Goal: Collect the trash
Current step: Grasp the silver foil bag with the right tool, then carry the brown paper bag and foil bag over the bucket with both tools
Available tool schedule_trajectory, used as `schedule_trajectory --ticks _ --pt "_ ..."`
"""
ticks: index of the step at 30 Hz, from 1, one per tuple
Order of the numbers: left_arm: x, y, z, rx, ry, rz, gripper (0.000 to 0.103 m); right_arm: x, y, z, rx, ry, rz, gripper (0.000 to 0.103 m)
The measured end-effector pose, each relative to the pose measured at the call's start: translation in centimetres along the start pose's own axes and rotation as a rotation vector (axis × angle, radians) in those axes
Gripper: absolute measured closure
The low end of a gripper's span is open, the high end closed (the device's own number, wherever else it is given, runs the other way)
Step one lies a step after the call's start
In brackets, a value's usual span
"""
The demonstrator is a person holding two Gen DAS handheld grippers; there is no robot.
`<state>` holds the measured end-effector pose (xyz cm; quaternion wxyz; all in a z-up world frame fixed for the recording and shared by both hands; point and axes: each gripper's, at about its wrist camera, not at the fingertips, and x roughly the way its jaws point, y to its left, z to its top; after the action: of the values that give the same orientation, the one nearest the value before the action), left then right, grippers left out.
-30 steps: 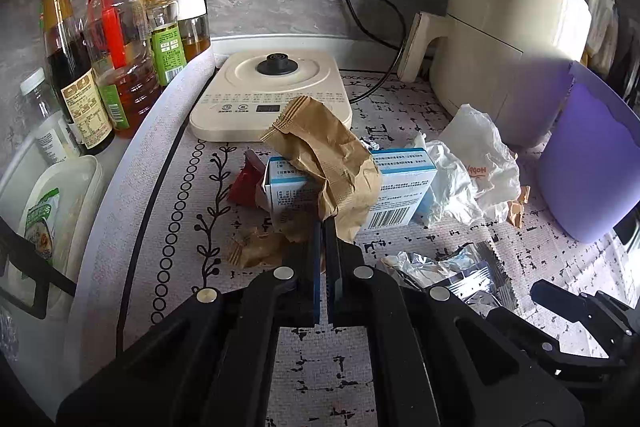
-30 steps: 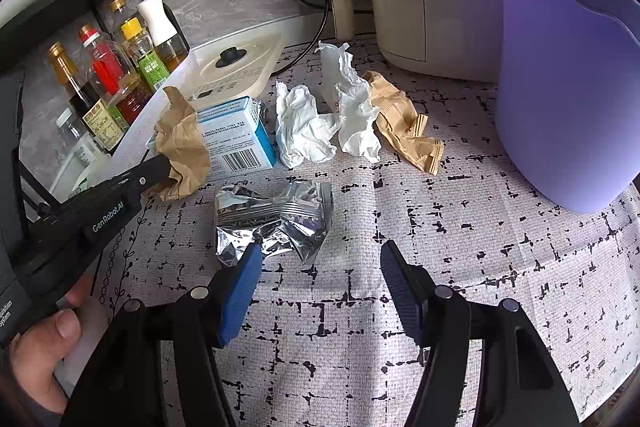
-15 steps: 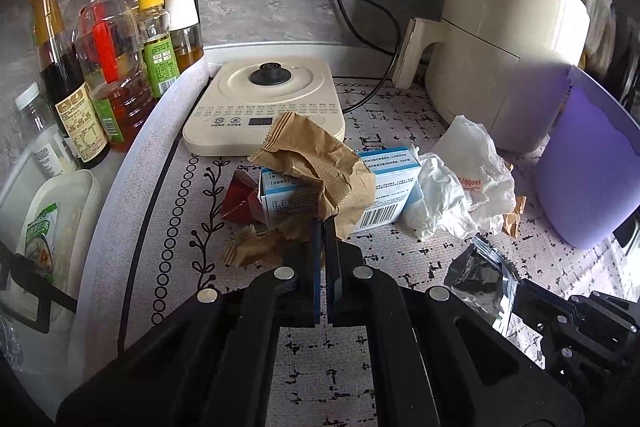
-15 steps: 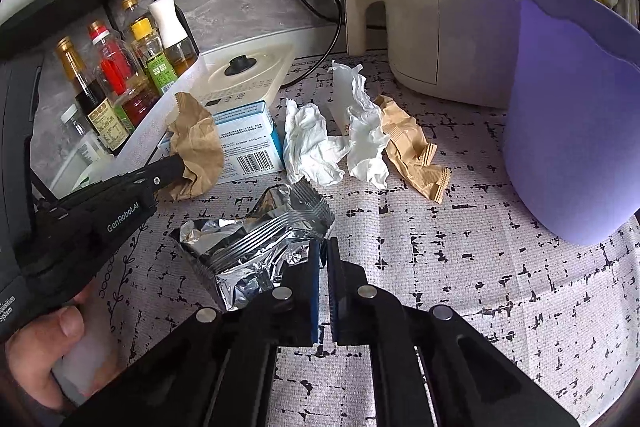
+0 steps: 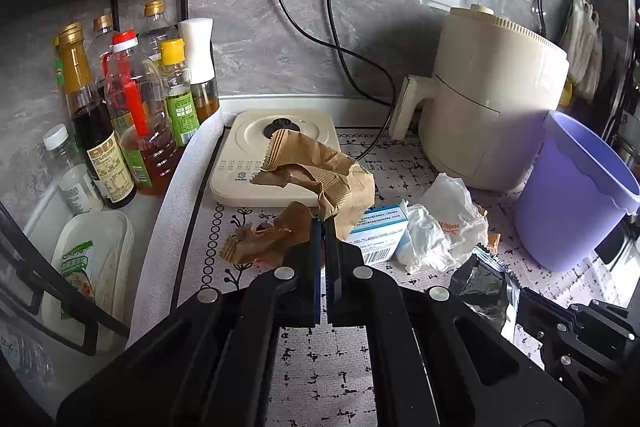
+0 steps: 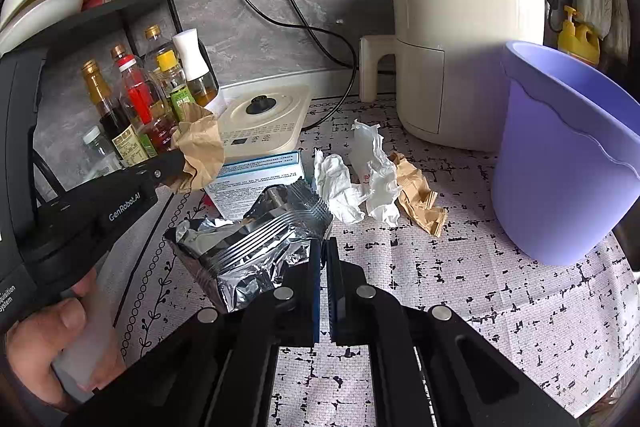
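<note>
Both grippers loaded: left gripper (image 5: 323, 227) pinches the brown paper bag (image 5: 320, 171), right gripper (image 6: 323, 247) pinches the foil wrapper (image 6: 256, 239). Tissues (image 6: 360, 183), box (image 6: 256, 179) remain mid-counter; purple bin (image 6: 560, 163) at the right edge.

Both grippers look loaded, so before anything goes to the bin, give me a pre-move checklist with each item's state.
1. Left gripper shut on brown paper bag: ok.
2. Right gripper shut on foil wrapper: ok.
3. Both pieces lifted off the mat: ok.
4. Purple bin upright, mouth open: ok.
5. Room inside bin: cannot tell.
6. All trash collected: not ok; white tissues and blue carton remain.
</note>
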<state>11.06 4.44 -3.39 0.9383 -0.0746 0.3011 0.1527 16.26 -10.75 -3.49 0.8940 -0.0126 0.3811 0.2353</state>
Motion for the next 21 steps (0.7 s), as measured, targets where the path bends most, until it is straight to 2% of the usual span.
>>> schedule_trajectory --ticks 9,14,21 --pt "-3.0 -0.2 1.5 0.016 -0.073 -0.025 0.101 -3.2 0.2 1.0 0.021 -0.073 -0.048 0.099" --pt "-4.7 -0.9 2.8 0.022 -0.130 -0.063 0.101 -5.5 0.1 1.8 0.026 -0.120 -0.086 0.099" --pt "-5.0 -3.3 3.7 0.043 -0.158 -0.126 0.101 -7.7 -1.5 2.4 0.050 -0.159 -0.152 0.099"
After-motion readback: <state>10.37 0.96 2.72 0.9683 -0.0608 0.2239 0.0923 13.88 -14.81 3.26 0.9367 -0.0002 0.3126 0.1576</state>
